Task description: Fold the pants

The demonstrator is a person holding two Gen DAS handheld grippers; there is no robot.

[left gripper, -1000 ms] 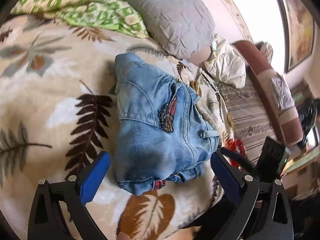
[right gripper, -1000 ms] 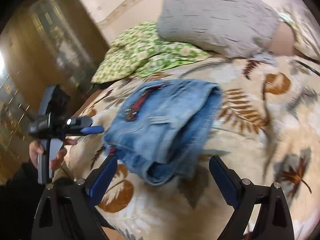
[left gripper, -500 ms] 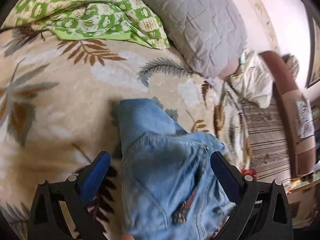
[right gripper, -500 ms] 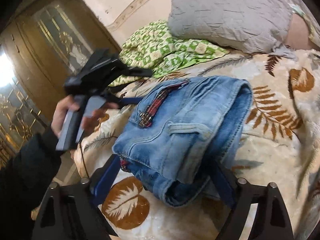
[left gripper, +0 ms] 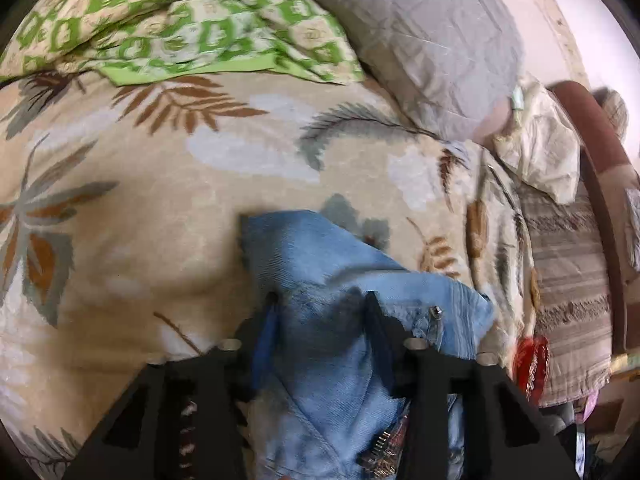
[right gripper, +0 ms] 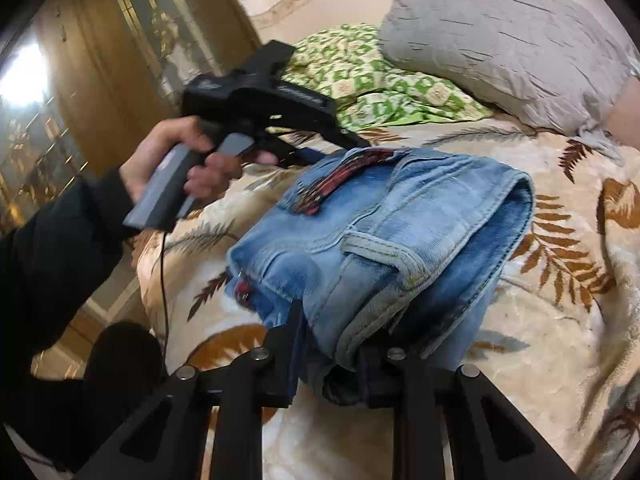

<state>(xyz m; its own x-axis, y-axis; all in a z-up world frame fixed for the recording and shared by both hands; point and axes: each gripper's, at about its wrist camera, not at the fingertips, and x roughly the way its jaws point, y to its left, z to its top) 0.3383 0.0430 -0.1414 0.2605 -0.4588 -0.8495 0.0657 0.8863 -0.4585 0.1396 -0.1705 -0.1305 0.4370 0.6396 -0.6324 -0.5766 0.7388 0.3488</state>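
Folded light-blue jeans lie on a leaf-print blanket. My right gripper is at their near folded edge. Its jaws are closing, with the thick denim layers between them and the pads pressing on the cloth. My left gripper comes down on the jeans from the opposite side. Its jaws are also closing and pinch a bunch of denim. In the right wrist view a hand holds the left gripper's body over the far edge of the jeans, where its fingertips are partly hidden.
A grey pillow and a green patterned cloth lie at the head of the bed. Wooden glazed doors stand left of the bed. In the left wrist view a cream bundle and a brown bed edge are at right.
Both grippers' jaws have narrowed from wide open onto the jeans. The left gripper moved forward over the jeans toward the pillows. The right gripper edged closer to the near fold.
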